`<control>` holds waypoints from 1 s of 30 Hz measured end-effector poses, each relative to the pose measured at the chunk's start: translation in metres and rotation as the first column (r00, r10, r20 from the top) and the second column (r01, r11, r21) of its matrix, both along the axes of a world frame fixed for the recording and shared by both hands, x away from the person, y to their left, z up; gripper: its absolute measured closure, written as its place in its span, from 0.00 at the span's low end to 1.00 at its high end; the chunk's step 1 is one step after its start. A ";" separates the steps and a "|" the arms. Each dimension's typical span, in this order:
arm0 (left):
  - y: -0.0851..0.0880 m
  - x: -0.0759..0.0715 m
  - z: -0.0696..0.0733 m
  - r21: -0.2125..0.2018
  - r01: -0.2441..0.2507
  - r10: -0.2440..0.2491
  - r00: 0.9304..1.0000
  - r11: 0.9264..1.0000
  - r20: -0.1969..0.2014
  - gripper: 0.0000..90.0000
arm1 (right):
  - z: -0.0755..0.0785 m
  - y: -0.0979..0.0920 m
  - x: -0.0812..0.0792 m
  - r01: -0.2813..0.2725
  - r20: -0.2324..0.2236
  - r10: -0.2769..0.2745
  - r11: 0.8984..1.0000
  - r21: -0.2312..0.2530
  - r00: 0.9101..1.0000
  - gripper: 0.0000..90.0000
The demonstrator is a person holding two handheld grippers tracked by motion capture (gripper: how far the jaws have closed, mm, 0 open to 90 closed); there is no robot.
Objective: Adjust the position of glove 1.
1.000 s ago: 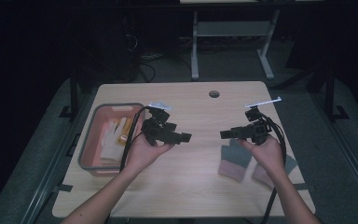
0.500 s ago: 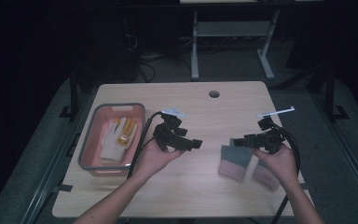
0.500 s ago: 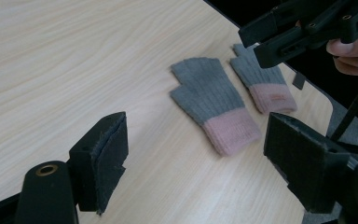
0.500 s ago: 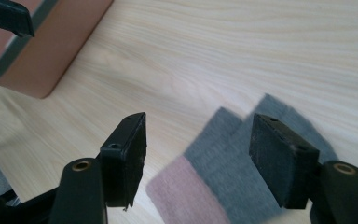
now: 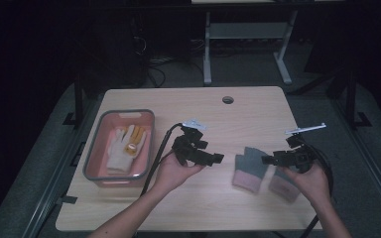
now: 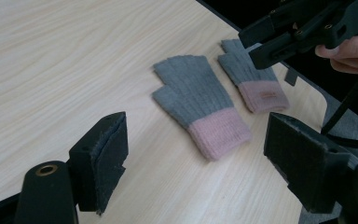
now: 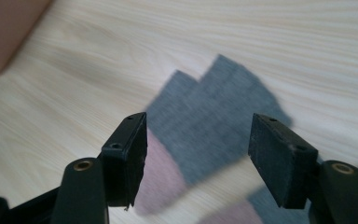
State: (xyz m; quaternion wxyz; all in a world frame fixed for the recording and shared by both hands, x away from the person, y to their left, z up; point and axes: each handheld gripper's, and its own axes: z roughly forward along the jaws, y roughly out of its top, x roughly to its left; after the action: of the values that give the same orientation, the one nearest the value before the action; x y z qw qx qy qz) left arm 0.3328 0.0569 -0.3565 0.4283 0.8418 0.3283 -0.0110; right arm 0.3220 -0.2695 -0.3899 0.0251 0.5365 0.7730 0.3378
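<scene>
Hand-held gripper in my right hand (image 5: 267, 159) has come down and out toward the right edge of the surface (image 5: 228, 124) since a second ago, and it now hangs just above the grey and pink gloves; its jaws stand apart with nothing between them, though they have just been closing a little. My left hand-held gripper (image 5: 218, 158) has drifted the same way, toward the middle of the surface, jaws released and empty, aimed at the pair. Both tools seem to me lined up for a first pick.

Nearer glove (image 6: 198, 102) lies flat by the front right corner, its mate (image 6: 254, 77) just beside it toward the right edge. Each runs lengthwise from a pink cuff at the front edge to grey finger ends pointing toward the back, tilted slightly. A red bin (image 5: 93, 168) with a white glove (image 5: 121, 147) sits near the left edge.
</scene>
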 end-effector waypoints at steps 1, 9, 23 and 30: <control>-0.002 0.000 -0.001 -0.001 0.006 -0.006 1.000 1.000 -0.003 0.24 | -0.001 -0.004 -0.002 0.014 -0.005 -0.014 1.000 -0.005 1.000 0.42; -0.011 -0.001 -0.006 0.001 0.020 -0.020 1.000 1.000 -0.013 0.24 | -0.016 -0.022 -0.012 0.055 -0.012 -0.056 0.996 -0.077 0.998 0.44; -0.022 -0.007 -0.020 -0.002 0.043 -0.043 0.999 0.999 -0.028 0.24 | -0.043 -0.040 -0.025 0.092 -0.057 -0.101 0.984 -0.153 0.993 0.47; -0.026 -0.008 -0.025 -0.003 0.054 -0.054 0.998 0.999 -0.034 0.24 | -0.055 -0.040 -0.031 0.090 -0.053 -0.104 0.971 -0.221 0.993 0.47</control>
State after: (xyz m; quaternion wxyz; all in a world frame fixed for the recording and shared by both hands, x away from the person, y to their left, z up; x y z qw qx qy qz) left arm 0.3245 0.0310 -0.3814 0.4230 0.8496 0.3128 -0.0375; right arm 0.2915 -0.3095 -0.4454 0.0756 0.5783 0.7785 0.2320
